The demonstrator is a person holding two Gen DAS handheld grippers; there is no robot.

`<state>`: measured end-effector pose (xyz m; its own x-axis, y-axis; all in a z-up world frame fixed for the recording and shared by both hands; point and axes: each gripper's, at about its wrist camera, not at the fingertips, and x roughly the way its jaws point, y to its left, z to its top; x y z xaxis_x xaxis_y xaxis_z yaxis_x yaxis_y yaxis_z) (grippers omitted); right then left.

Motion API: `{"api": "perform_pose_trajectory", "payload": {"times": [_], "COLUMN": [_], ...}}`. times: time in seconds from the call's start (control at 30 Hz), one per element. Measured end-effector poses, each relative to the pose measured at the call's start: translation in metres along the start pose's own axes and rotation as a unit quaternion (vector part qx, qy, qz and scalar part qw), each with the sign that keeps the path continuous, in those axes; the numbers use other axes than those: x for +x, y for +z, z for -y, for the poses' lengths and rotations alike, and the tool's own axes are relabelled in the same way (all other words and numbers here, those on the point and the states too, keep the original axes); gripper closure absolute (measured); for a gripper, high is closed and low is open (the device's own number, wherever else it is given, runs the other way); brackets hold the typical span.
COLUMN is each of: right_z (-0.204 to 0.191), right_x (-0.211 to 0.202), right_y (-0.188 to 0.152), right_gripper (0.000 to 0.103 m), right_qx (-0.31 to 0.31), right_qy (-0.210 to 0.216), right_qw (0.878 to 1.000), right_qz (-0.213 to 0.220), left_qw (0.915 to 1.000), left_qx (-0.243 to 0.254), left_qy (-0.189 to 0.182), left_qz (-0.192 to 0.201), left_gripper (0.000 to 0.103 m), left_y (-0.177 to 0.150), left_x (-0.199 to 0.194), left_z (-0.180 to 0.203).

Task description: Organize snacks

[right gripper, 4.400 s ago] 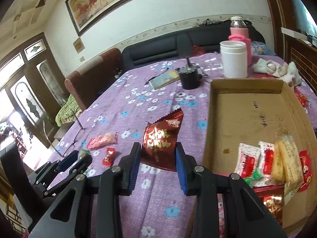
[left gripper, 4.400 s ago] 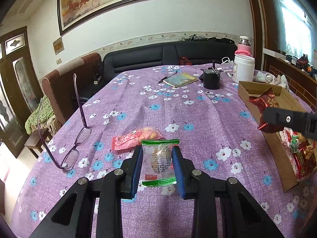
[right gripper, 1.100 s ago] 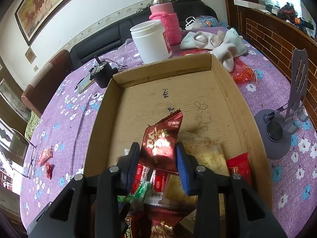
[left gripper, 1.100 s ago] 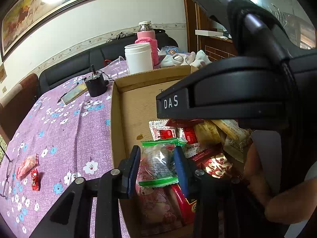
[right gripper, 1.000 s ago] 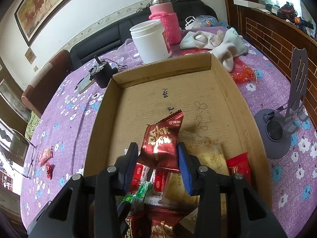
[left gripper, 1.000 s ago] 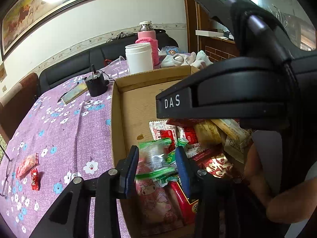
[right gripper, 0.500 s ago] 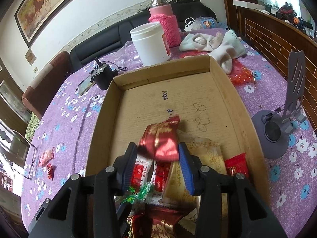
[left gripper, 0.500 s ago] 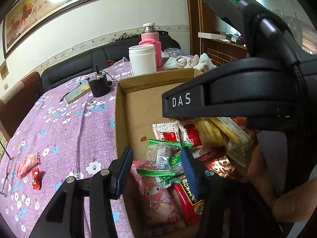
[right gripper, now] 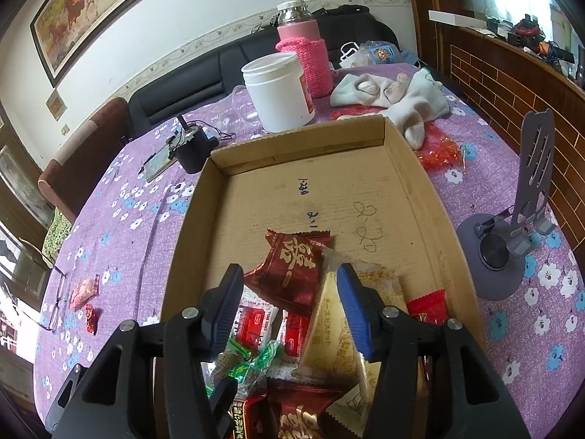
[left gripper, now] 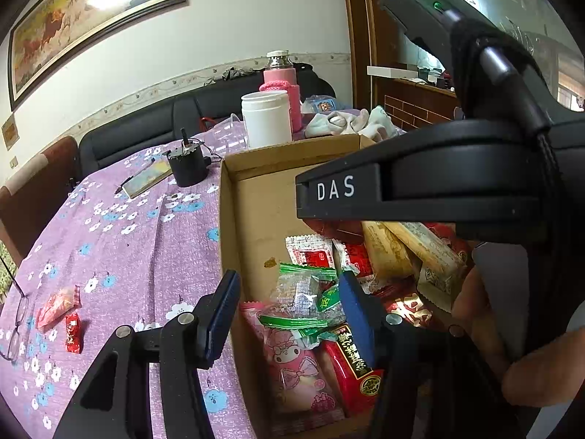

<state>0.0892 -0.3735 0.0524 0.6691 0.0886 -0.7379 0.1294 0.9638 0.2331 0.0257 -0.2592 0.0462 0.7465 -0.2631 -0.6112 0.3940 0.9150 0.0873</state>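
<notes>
Both grippers over the shallow brown cardboard box [right gripper: 416, 168] — our jaws opening.

Our left gripper [left gripper: 289, 303] stands apart around the clear green-edged snack packet [left gripper: 303, 296]; our right gripper [right gripper: 289, 292] frees the dark red foil snack packet [right gripper: 292, 267] — both packets lie in the box.

We're in a home living room. Evidence: black sofa [right gripper: 256, 58] against the far wall, framed horse painting [right gripper: 146, 7] above it, patterned border strip along the wall. We see a table with a purple floral cloth [right gripper: 120, 212] carrying household clutter: at the far edge a white jar [right gripper: 279, 91], a flask in a pink knitted sleeve [right gripper: 305, 55] and socks [right gripper: 395, 95]; at the left edge glasses [right gripper: 55, 303]. Brick-pattern wainscot [right gripper: 504, 73] and wood trim on the right, wooden glazed door [right gripper: 18, 183] on the left. A brown armchair [right gripper: 84, 146] sits by the table's far left corner.
</notes>
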Motion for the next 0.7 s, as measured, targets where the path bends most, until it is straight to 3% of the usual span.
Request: {"api": "perform_pose_trajectory", "payload": {"times": [0.5, 0.7], "right_z": [-0.0031, -0.0021], "right_x": [-0.0059, -0.0077], "right_y": [0.0012, 0.0021], "right_gripper": [0.049, 0.041], "right_qx": [-0.008, -0.003], "right_qy": [-0.007, -0.007], "right_qw": [1.0, 1.0], "right_qz": [0.013, 0.016], "left_qw": [0.9999, 0.9997], "left_qx": [-0.001, -0.006], "left_qy": [0.015, 0.02], "left_qz": [0.008, 0.011], "left_gripper": [0.032, 0.026], "left_y": [0.0017, 0.0028], "left_x": [-0.0019, -0.0035], "left_z": [-0.0031, -0.0071]}}
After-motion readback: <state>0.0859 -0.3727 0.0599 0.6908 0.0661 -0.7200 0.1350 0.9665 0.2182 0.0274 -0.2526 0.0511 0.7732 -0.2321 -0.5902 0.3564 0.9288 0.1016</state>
